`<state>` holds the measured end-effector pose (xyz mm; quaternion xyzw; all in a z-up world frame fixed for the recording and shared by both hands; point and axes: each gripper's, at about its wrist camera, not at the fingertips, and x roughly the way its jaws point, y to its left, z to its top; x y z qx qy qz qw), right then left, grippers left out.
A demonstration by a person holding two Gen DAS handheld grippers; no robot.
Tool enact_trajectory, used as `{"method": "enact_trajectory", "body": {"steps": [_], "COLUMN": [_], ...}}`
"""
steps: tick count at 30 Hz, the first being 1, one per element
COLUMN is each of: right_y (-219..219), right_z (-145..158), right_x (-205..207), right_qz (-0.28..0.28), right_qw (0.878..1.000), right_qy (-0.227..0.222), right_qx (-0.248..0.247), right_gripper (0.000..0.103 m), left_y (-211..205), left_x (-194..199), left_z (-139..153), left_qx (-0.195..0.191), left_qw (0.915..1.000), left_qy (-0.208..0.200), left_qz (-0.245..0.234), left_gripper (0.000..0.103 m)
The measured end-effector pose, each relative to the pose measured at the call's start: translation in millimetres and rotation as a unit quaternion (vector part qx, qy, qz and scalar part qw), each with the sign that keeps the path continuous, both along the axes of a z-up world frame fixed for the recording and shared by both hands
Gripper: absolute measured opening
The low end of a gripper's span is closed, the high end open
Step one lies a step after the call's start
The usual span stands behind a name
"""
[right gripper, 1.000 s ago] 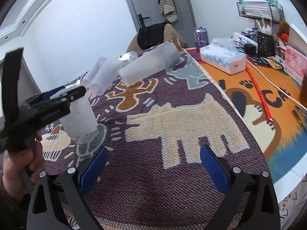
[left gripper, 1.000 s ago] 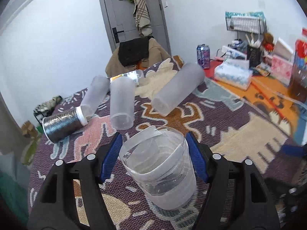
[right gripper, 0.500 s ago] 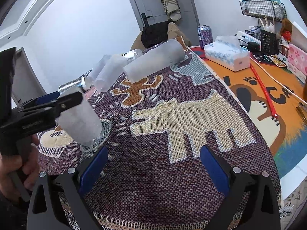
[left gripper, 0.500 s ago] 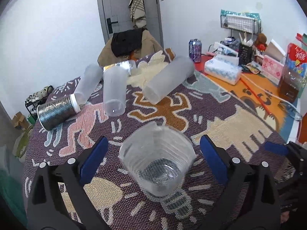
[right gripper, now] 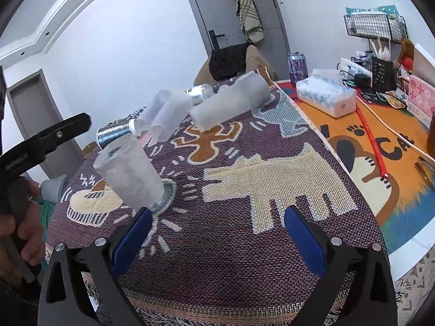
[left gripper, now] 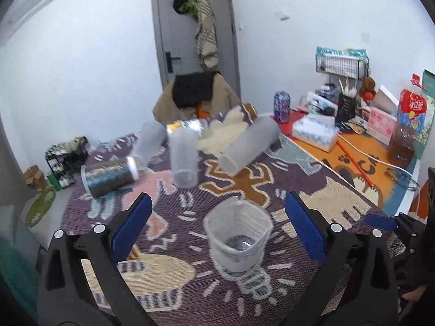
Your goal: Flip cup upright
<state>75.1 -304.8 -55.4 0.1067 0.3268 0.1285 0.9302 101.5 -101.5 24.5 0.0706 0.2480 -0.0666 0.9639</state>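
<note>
Standing mouth-up on the patterned woven mat [left gripper: 272, 190], the frosted plastic cup [left gripper: 238, 237] sits between and just ahead of my left gripper [left gripper: 218, 224], whose blue-padded jaws are spread wide, touching nothing. It is translucent with a clear base and a slightly squashed rim. My right gripper [right gripper: 217, 237] gapes empty too, the cup [right gripper: 130, 174] ahead on its left. I can't make out the lettering on the left gripper's black body [right gripper: 16, 161].

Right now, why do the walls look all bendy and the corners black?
Both wrist views use fisheye lenses: in the left wrist view the door frame bows and the corners go black; in the right wrist view the table edge curves, and the upright cup looks tilted.
</note>
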Motion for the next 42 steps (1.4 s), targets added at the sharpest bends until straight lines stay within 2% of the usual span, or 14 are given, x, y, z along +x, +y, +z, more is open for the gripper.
{"method": "enact_trajectory", "body": {"steps": [7,21,31,35,42], "right_y": [15,45,49,53,53], "right_z": [17,47,63,63,63], "right_x": [-15,-43,-52,-58,-59], "right_qz": [0.021,0.081,0.088,0.088,0.082], "right_qw": [0.999,0.995,0.995,0.995,0.995], "right_qy": [-0.021,-0.035,-0.031,-0.037,-0.036], "right_qx": [-0.012,-0.035,-0.024,-0.039,-0.034], "right_gripper": [0.095,0.095,0.095,0.095,0.095], "left_y": [20,68,76,79,87], "left_x": [-29,-91,-126,-138,-149], "left_z": [3,7,12,13,14], "left_qx": [0.003,-0.047,-0.066,-0.065,-0.070], "left_qw": [0.9992,0.9939,0.9916,0.9918,0.9906], "left_qy": [-0.010,-0.024,-0.044,-0.050,-0.052], "left_qz": [0.039,0.096,0.102,0.098,0.106], "left_gripper": [0.097,0.097,0.097,0.097,0.097]}}
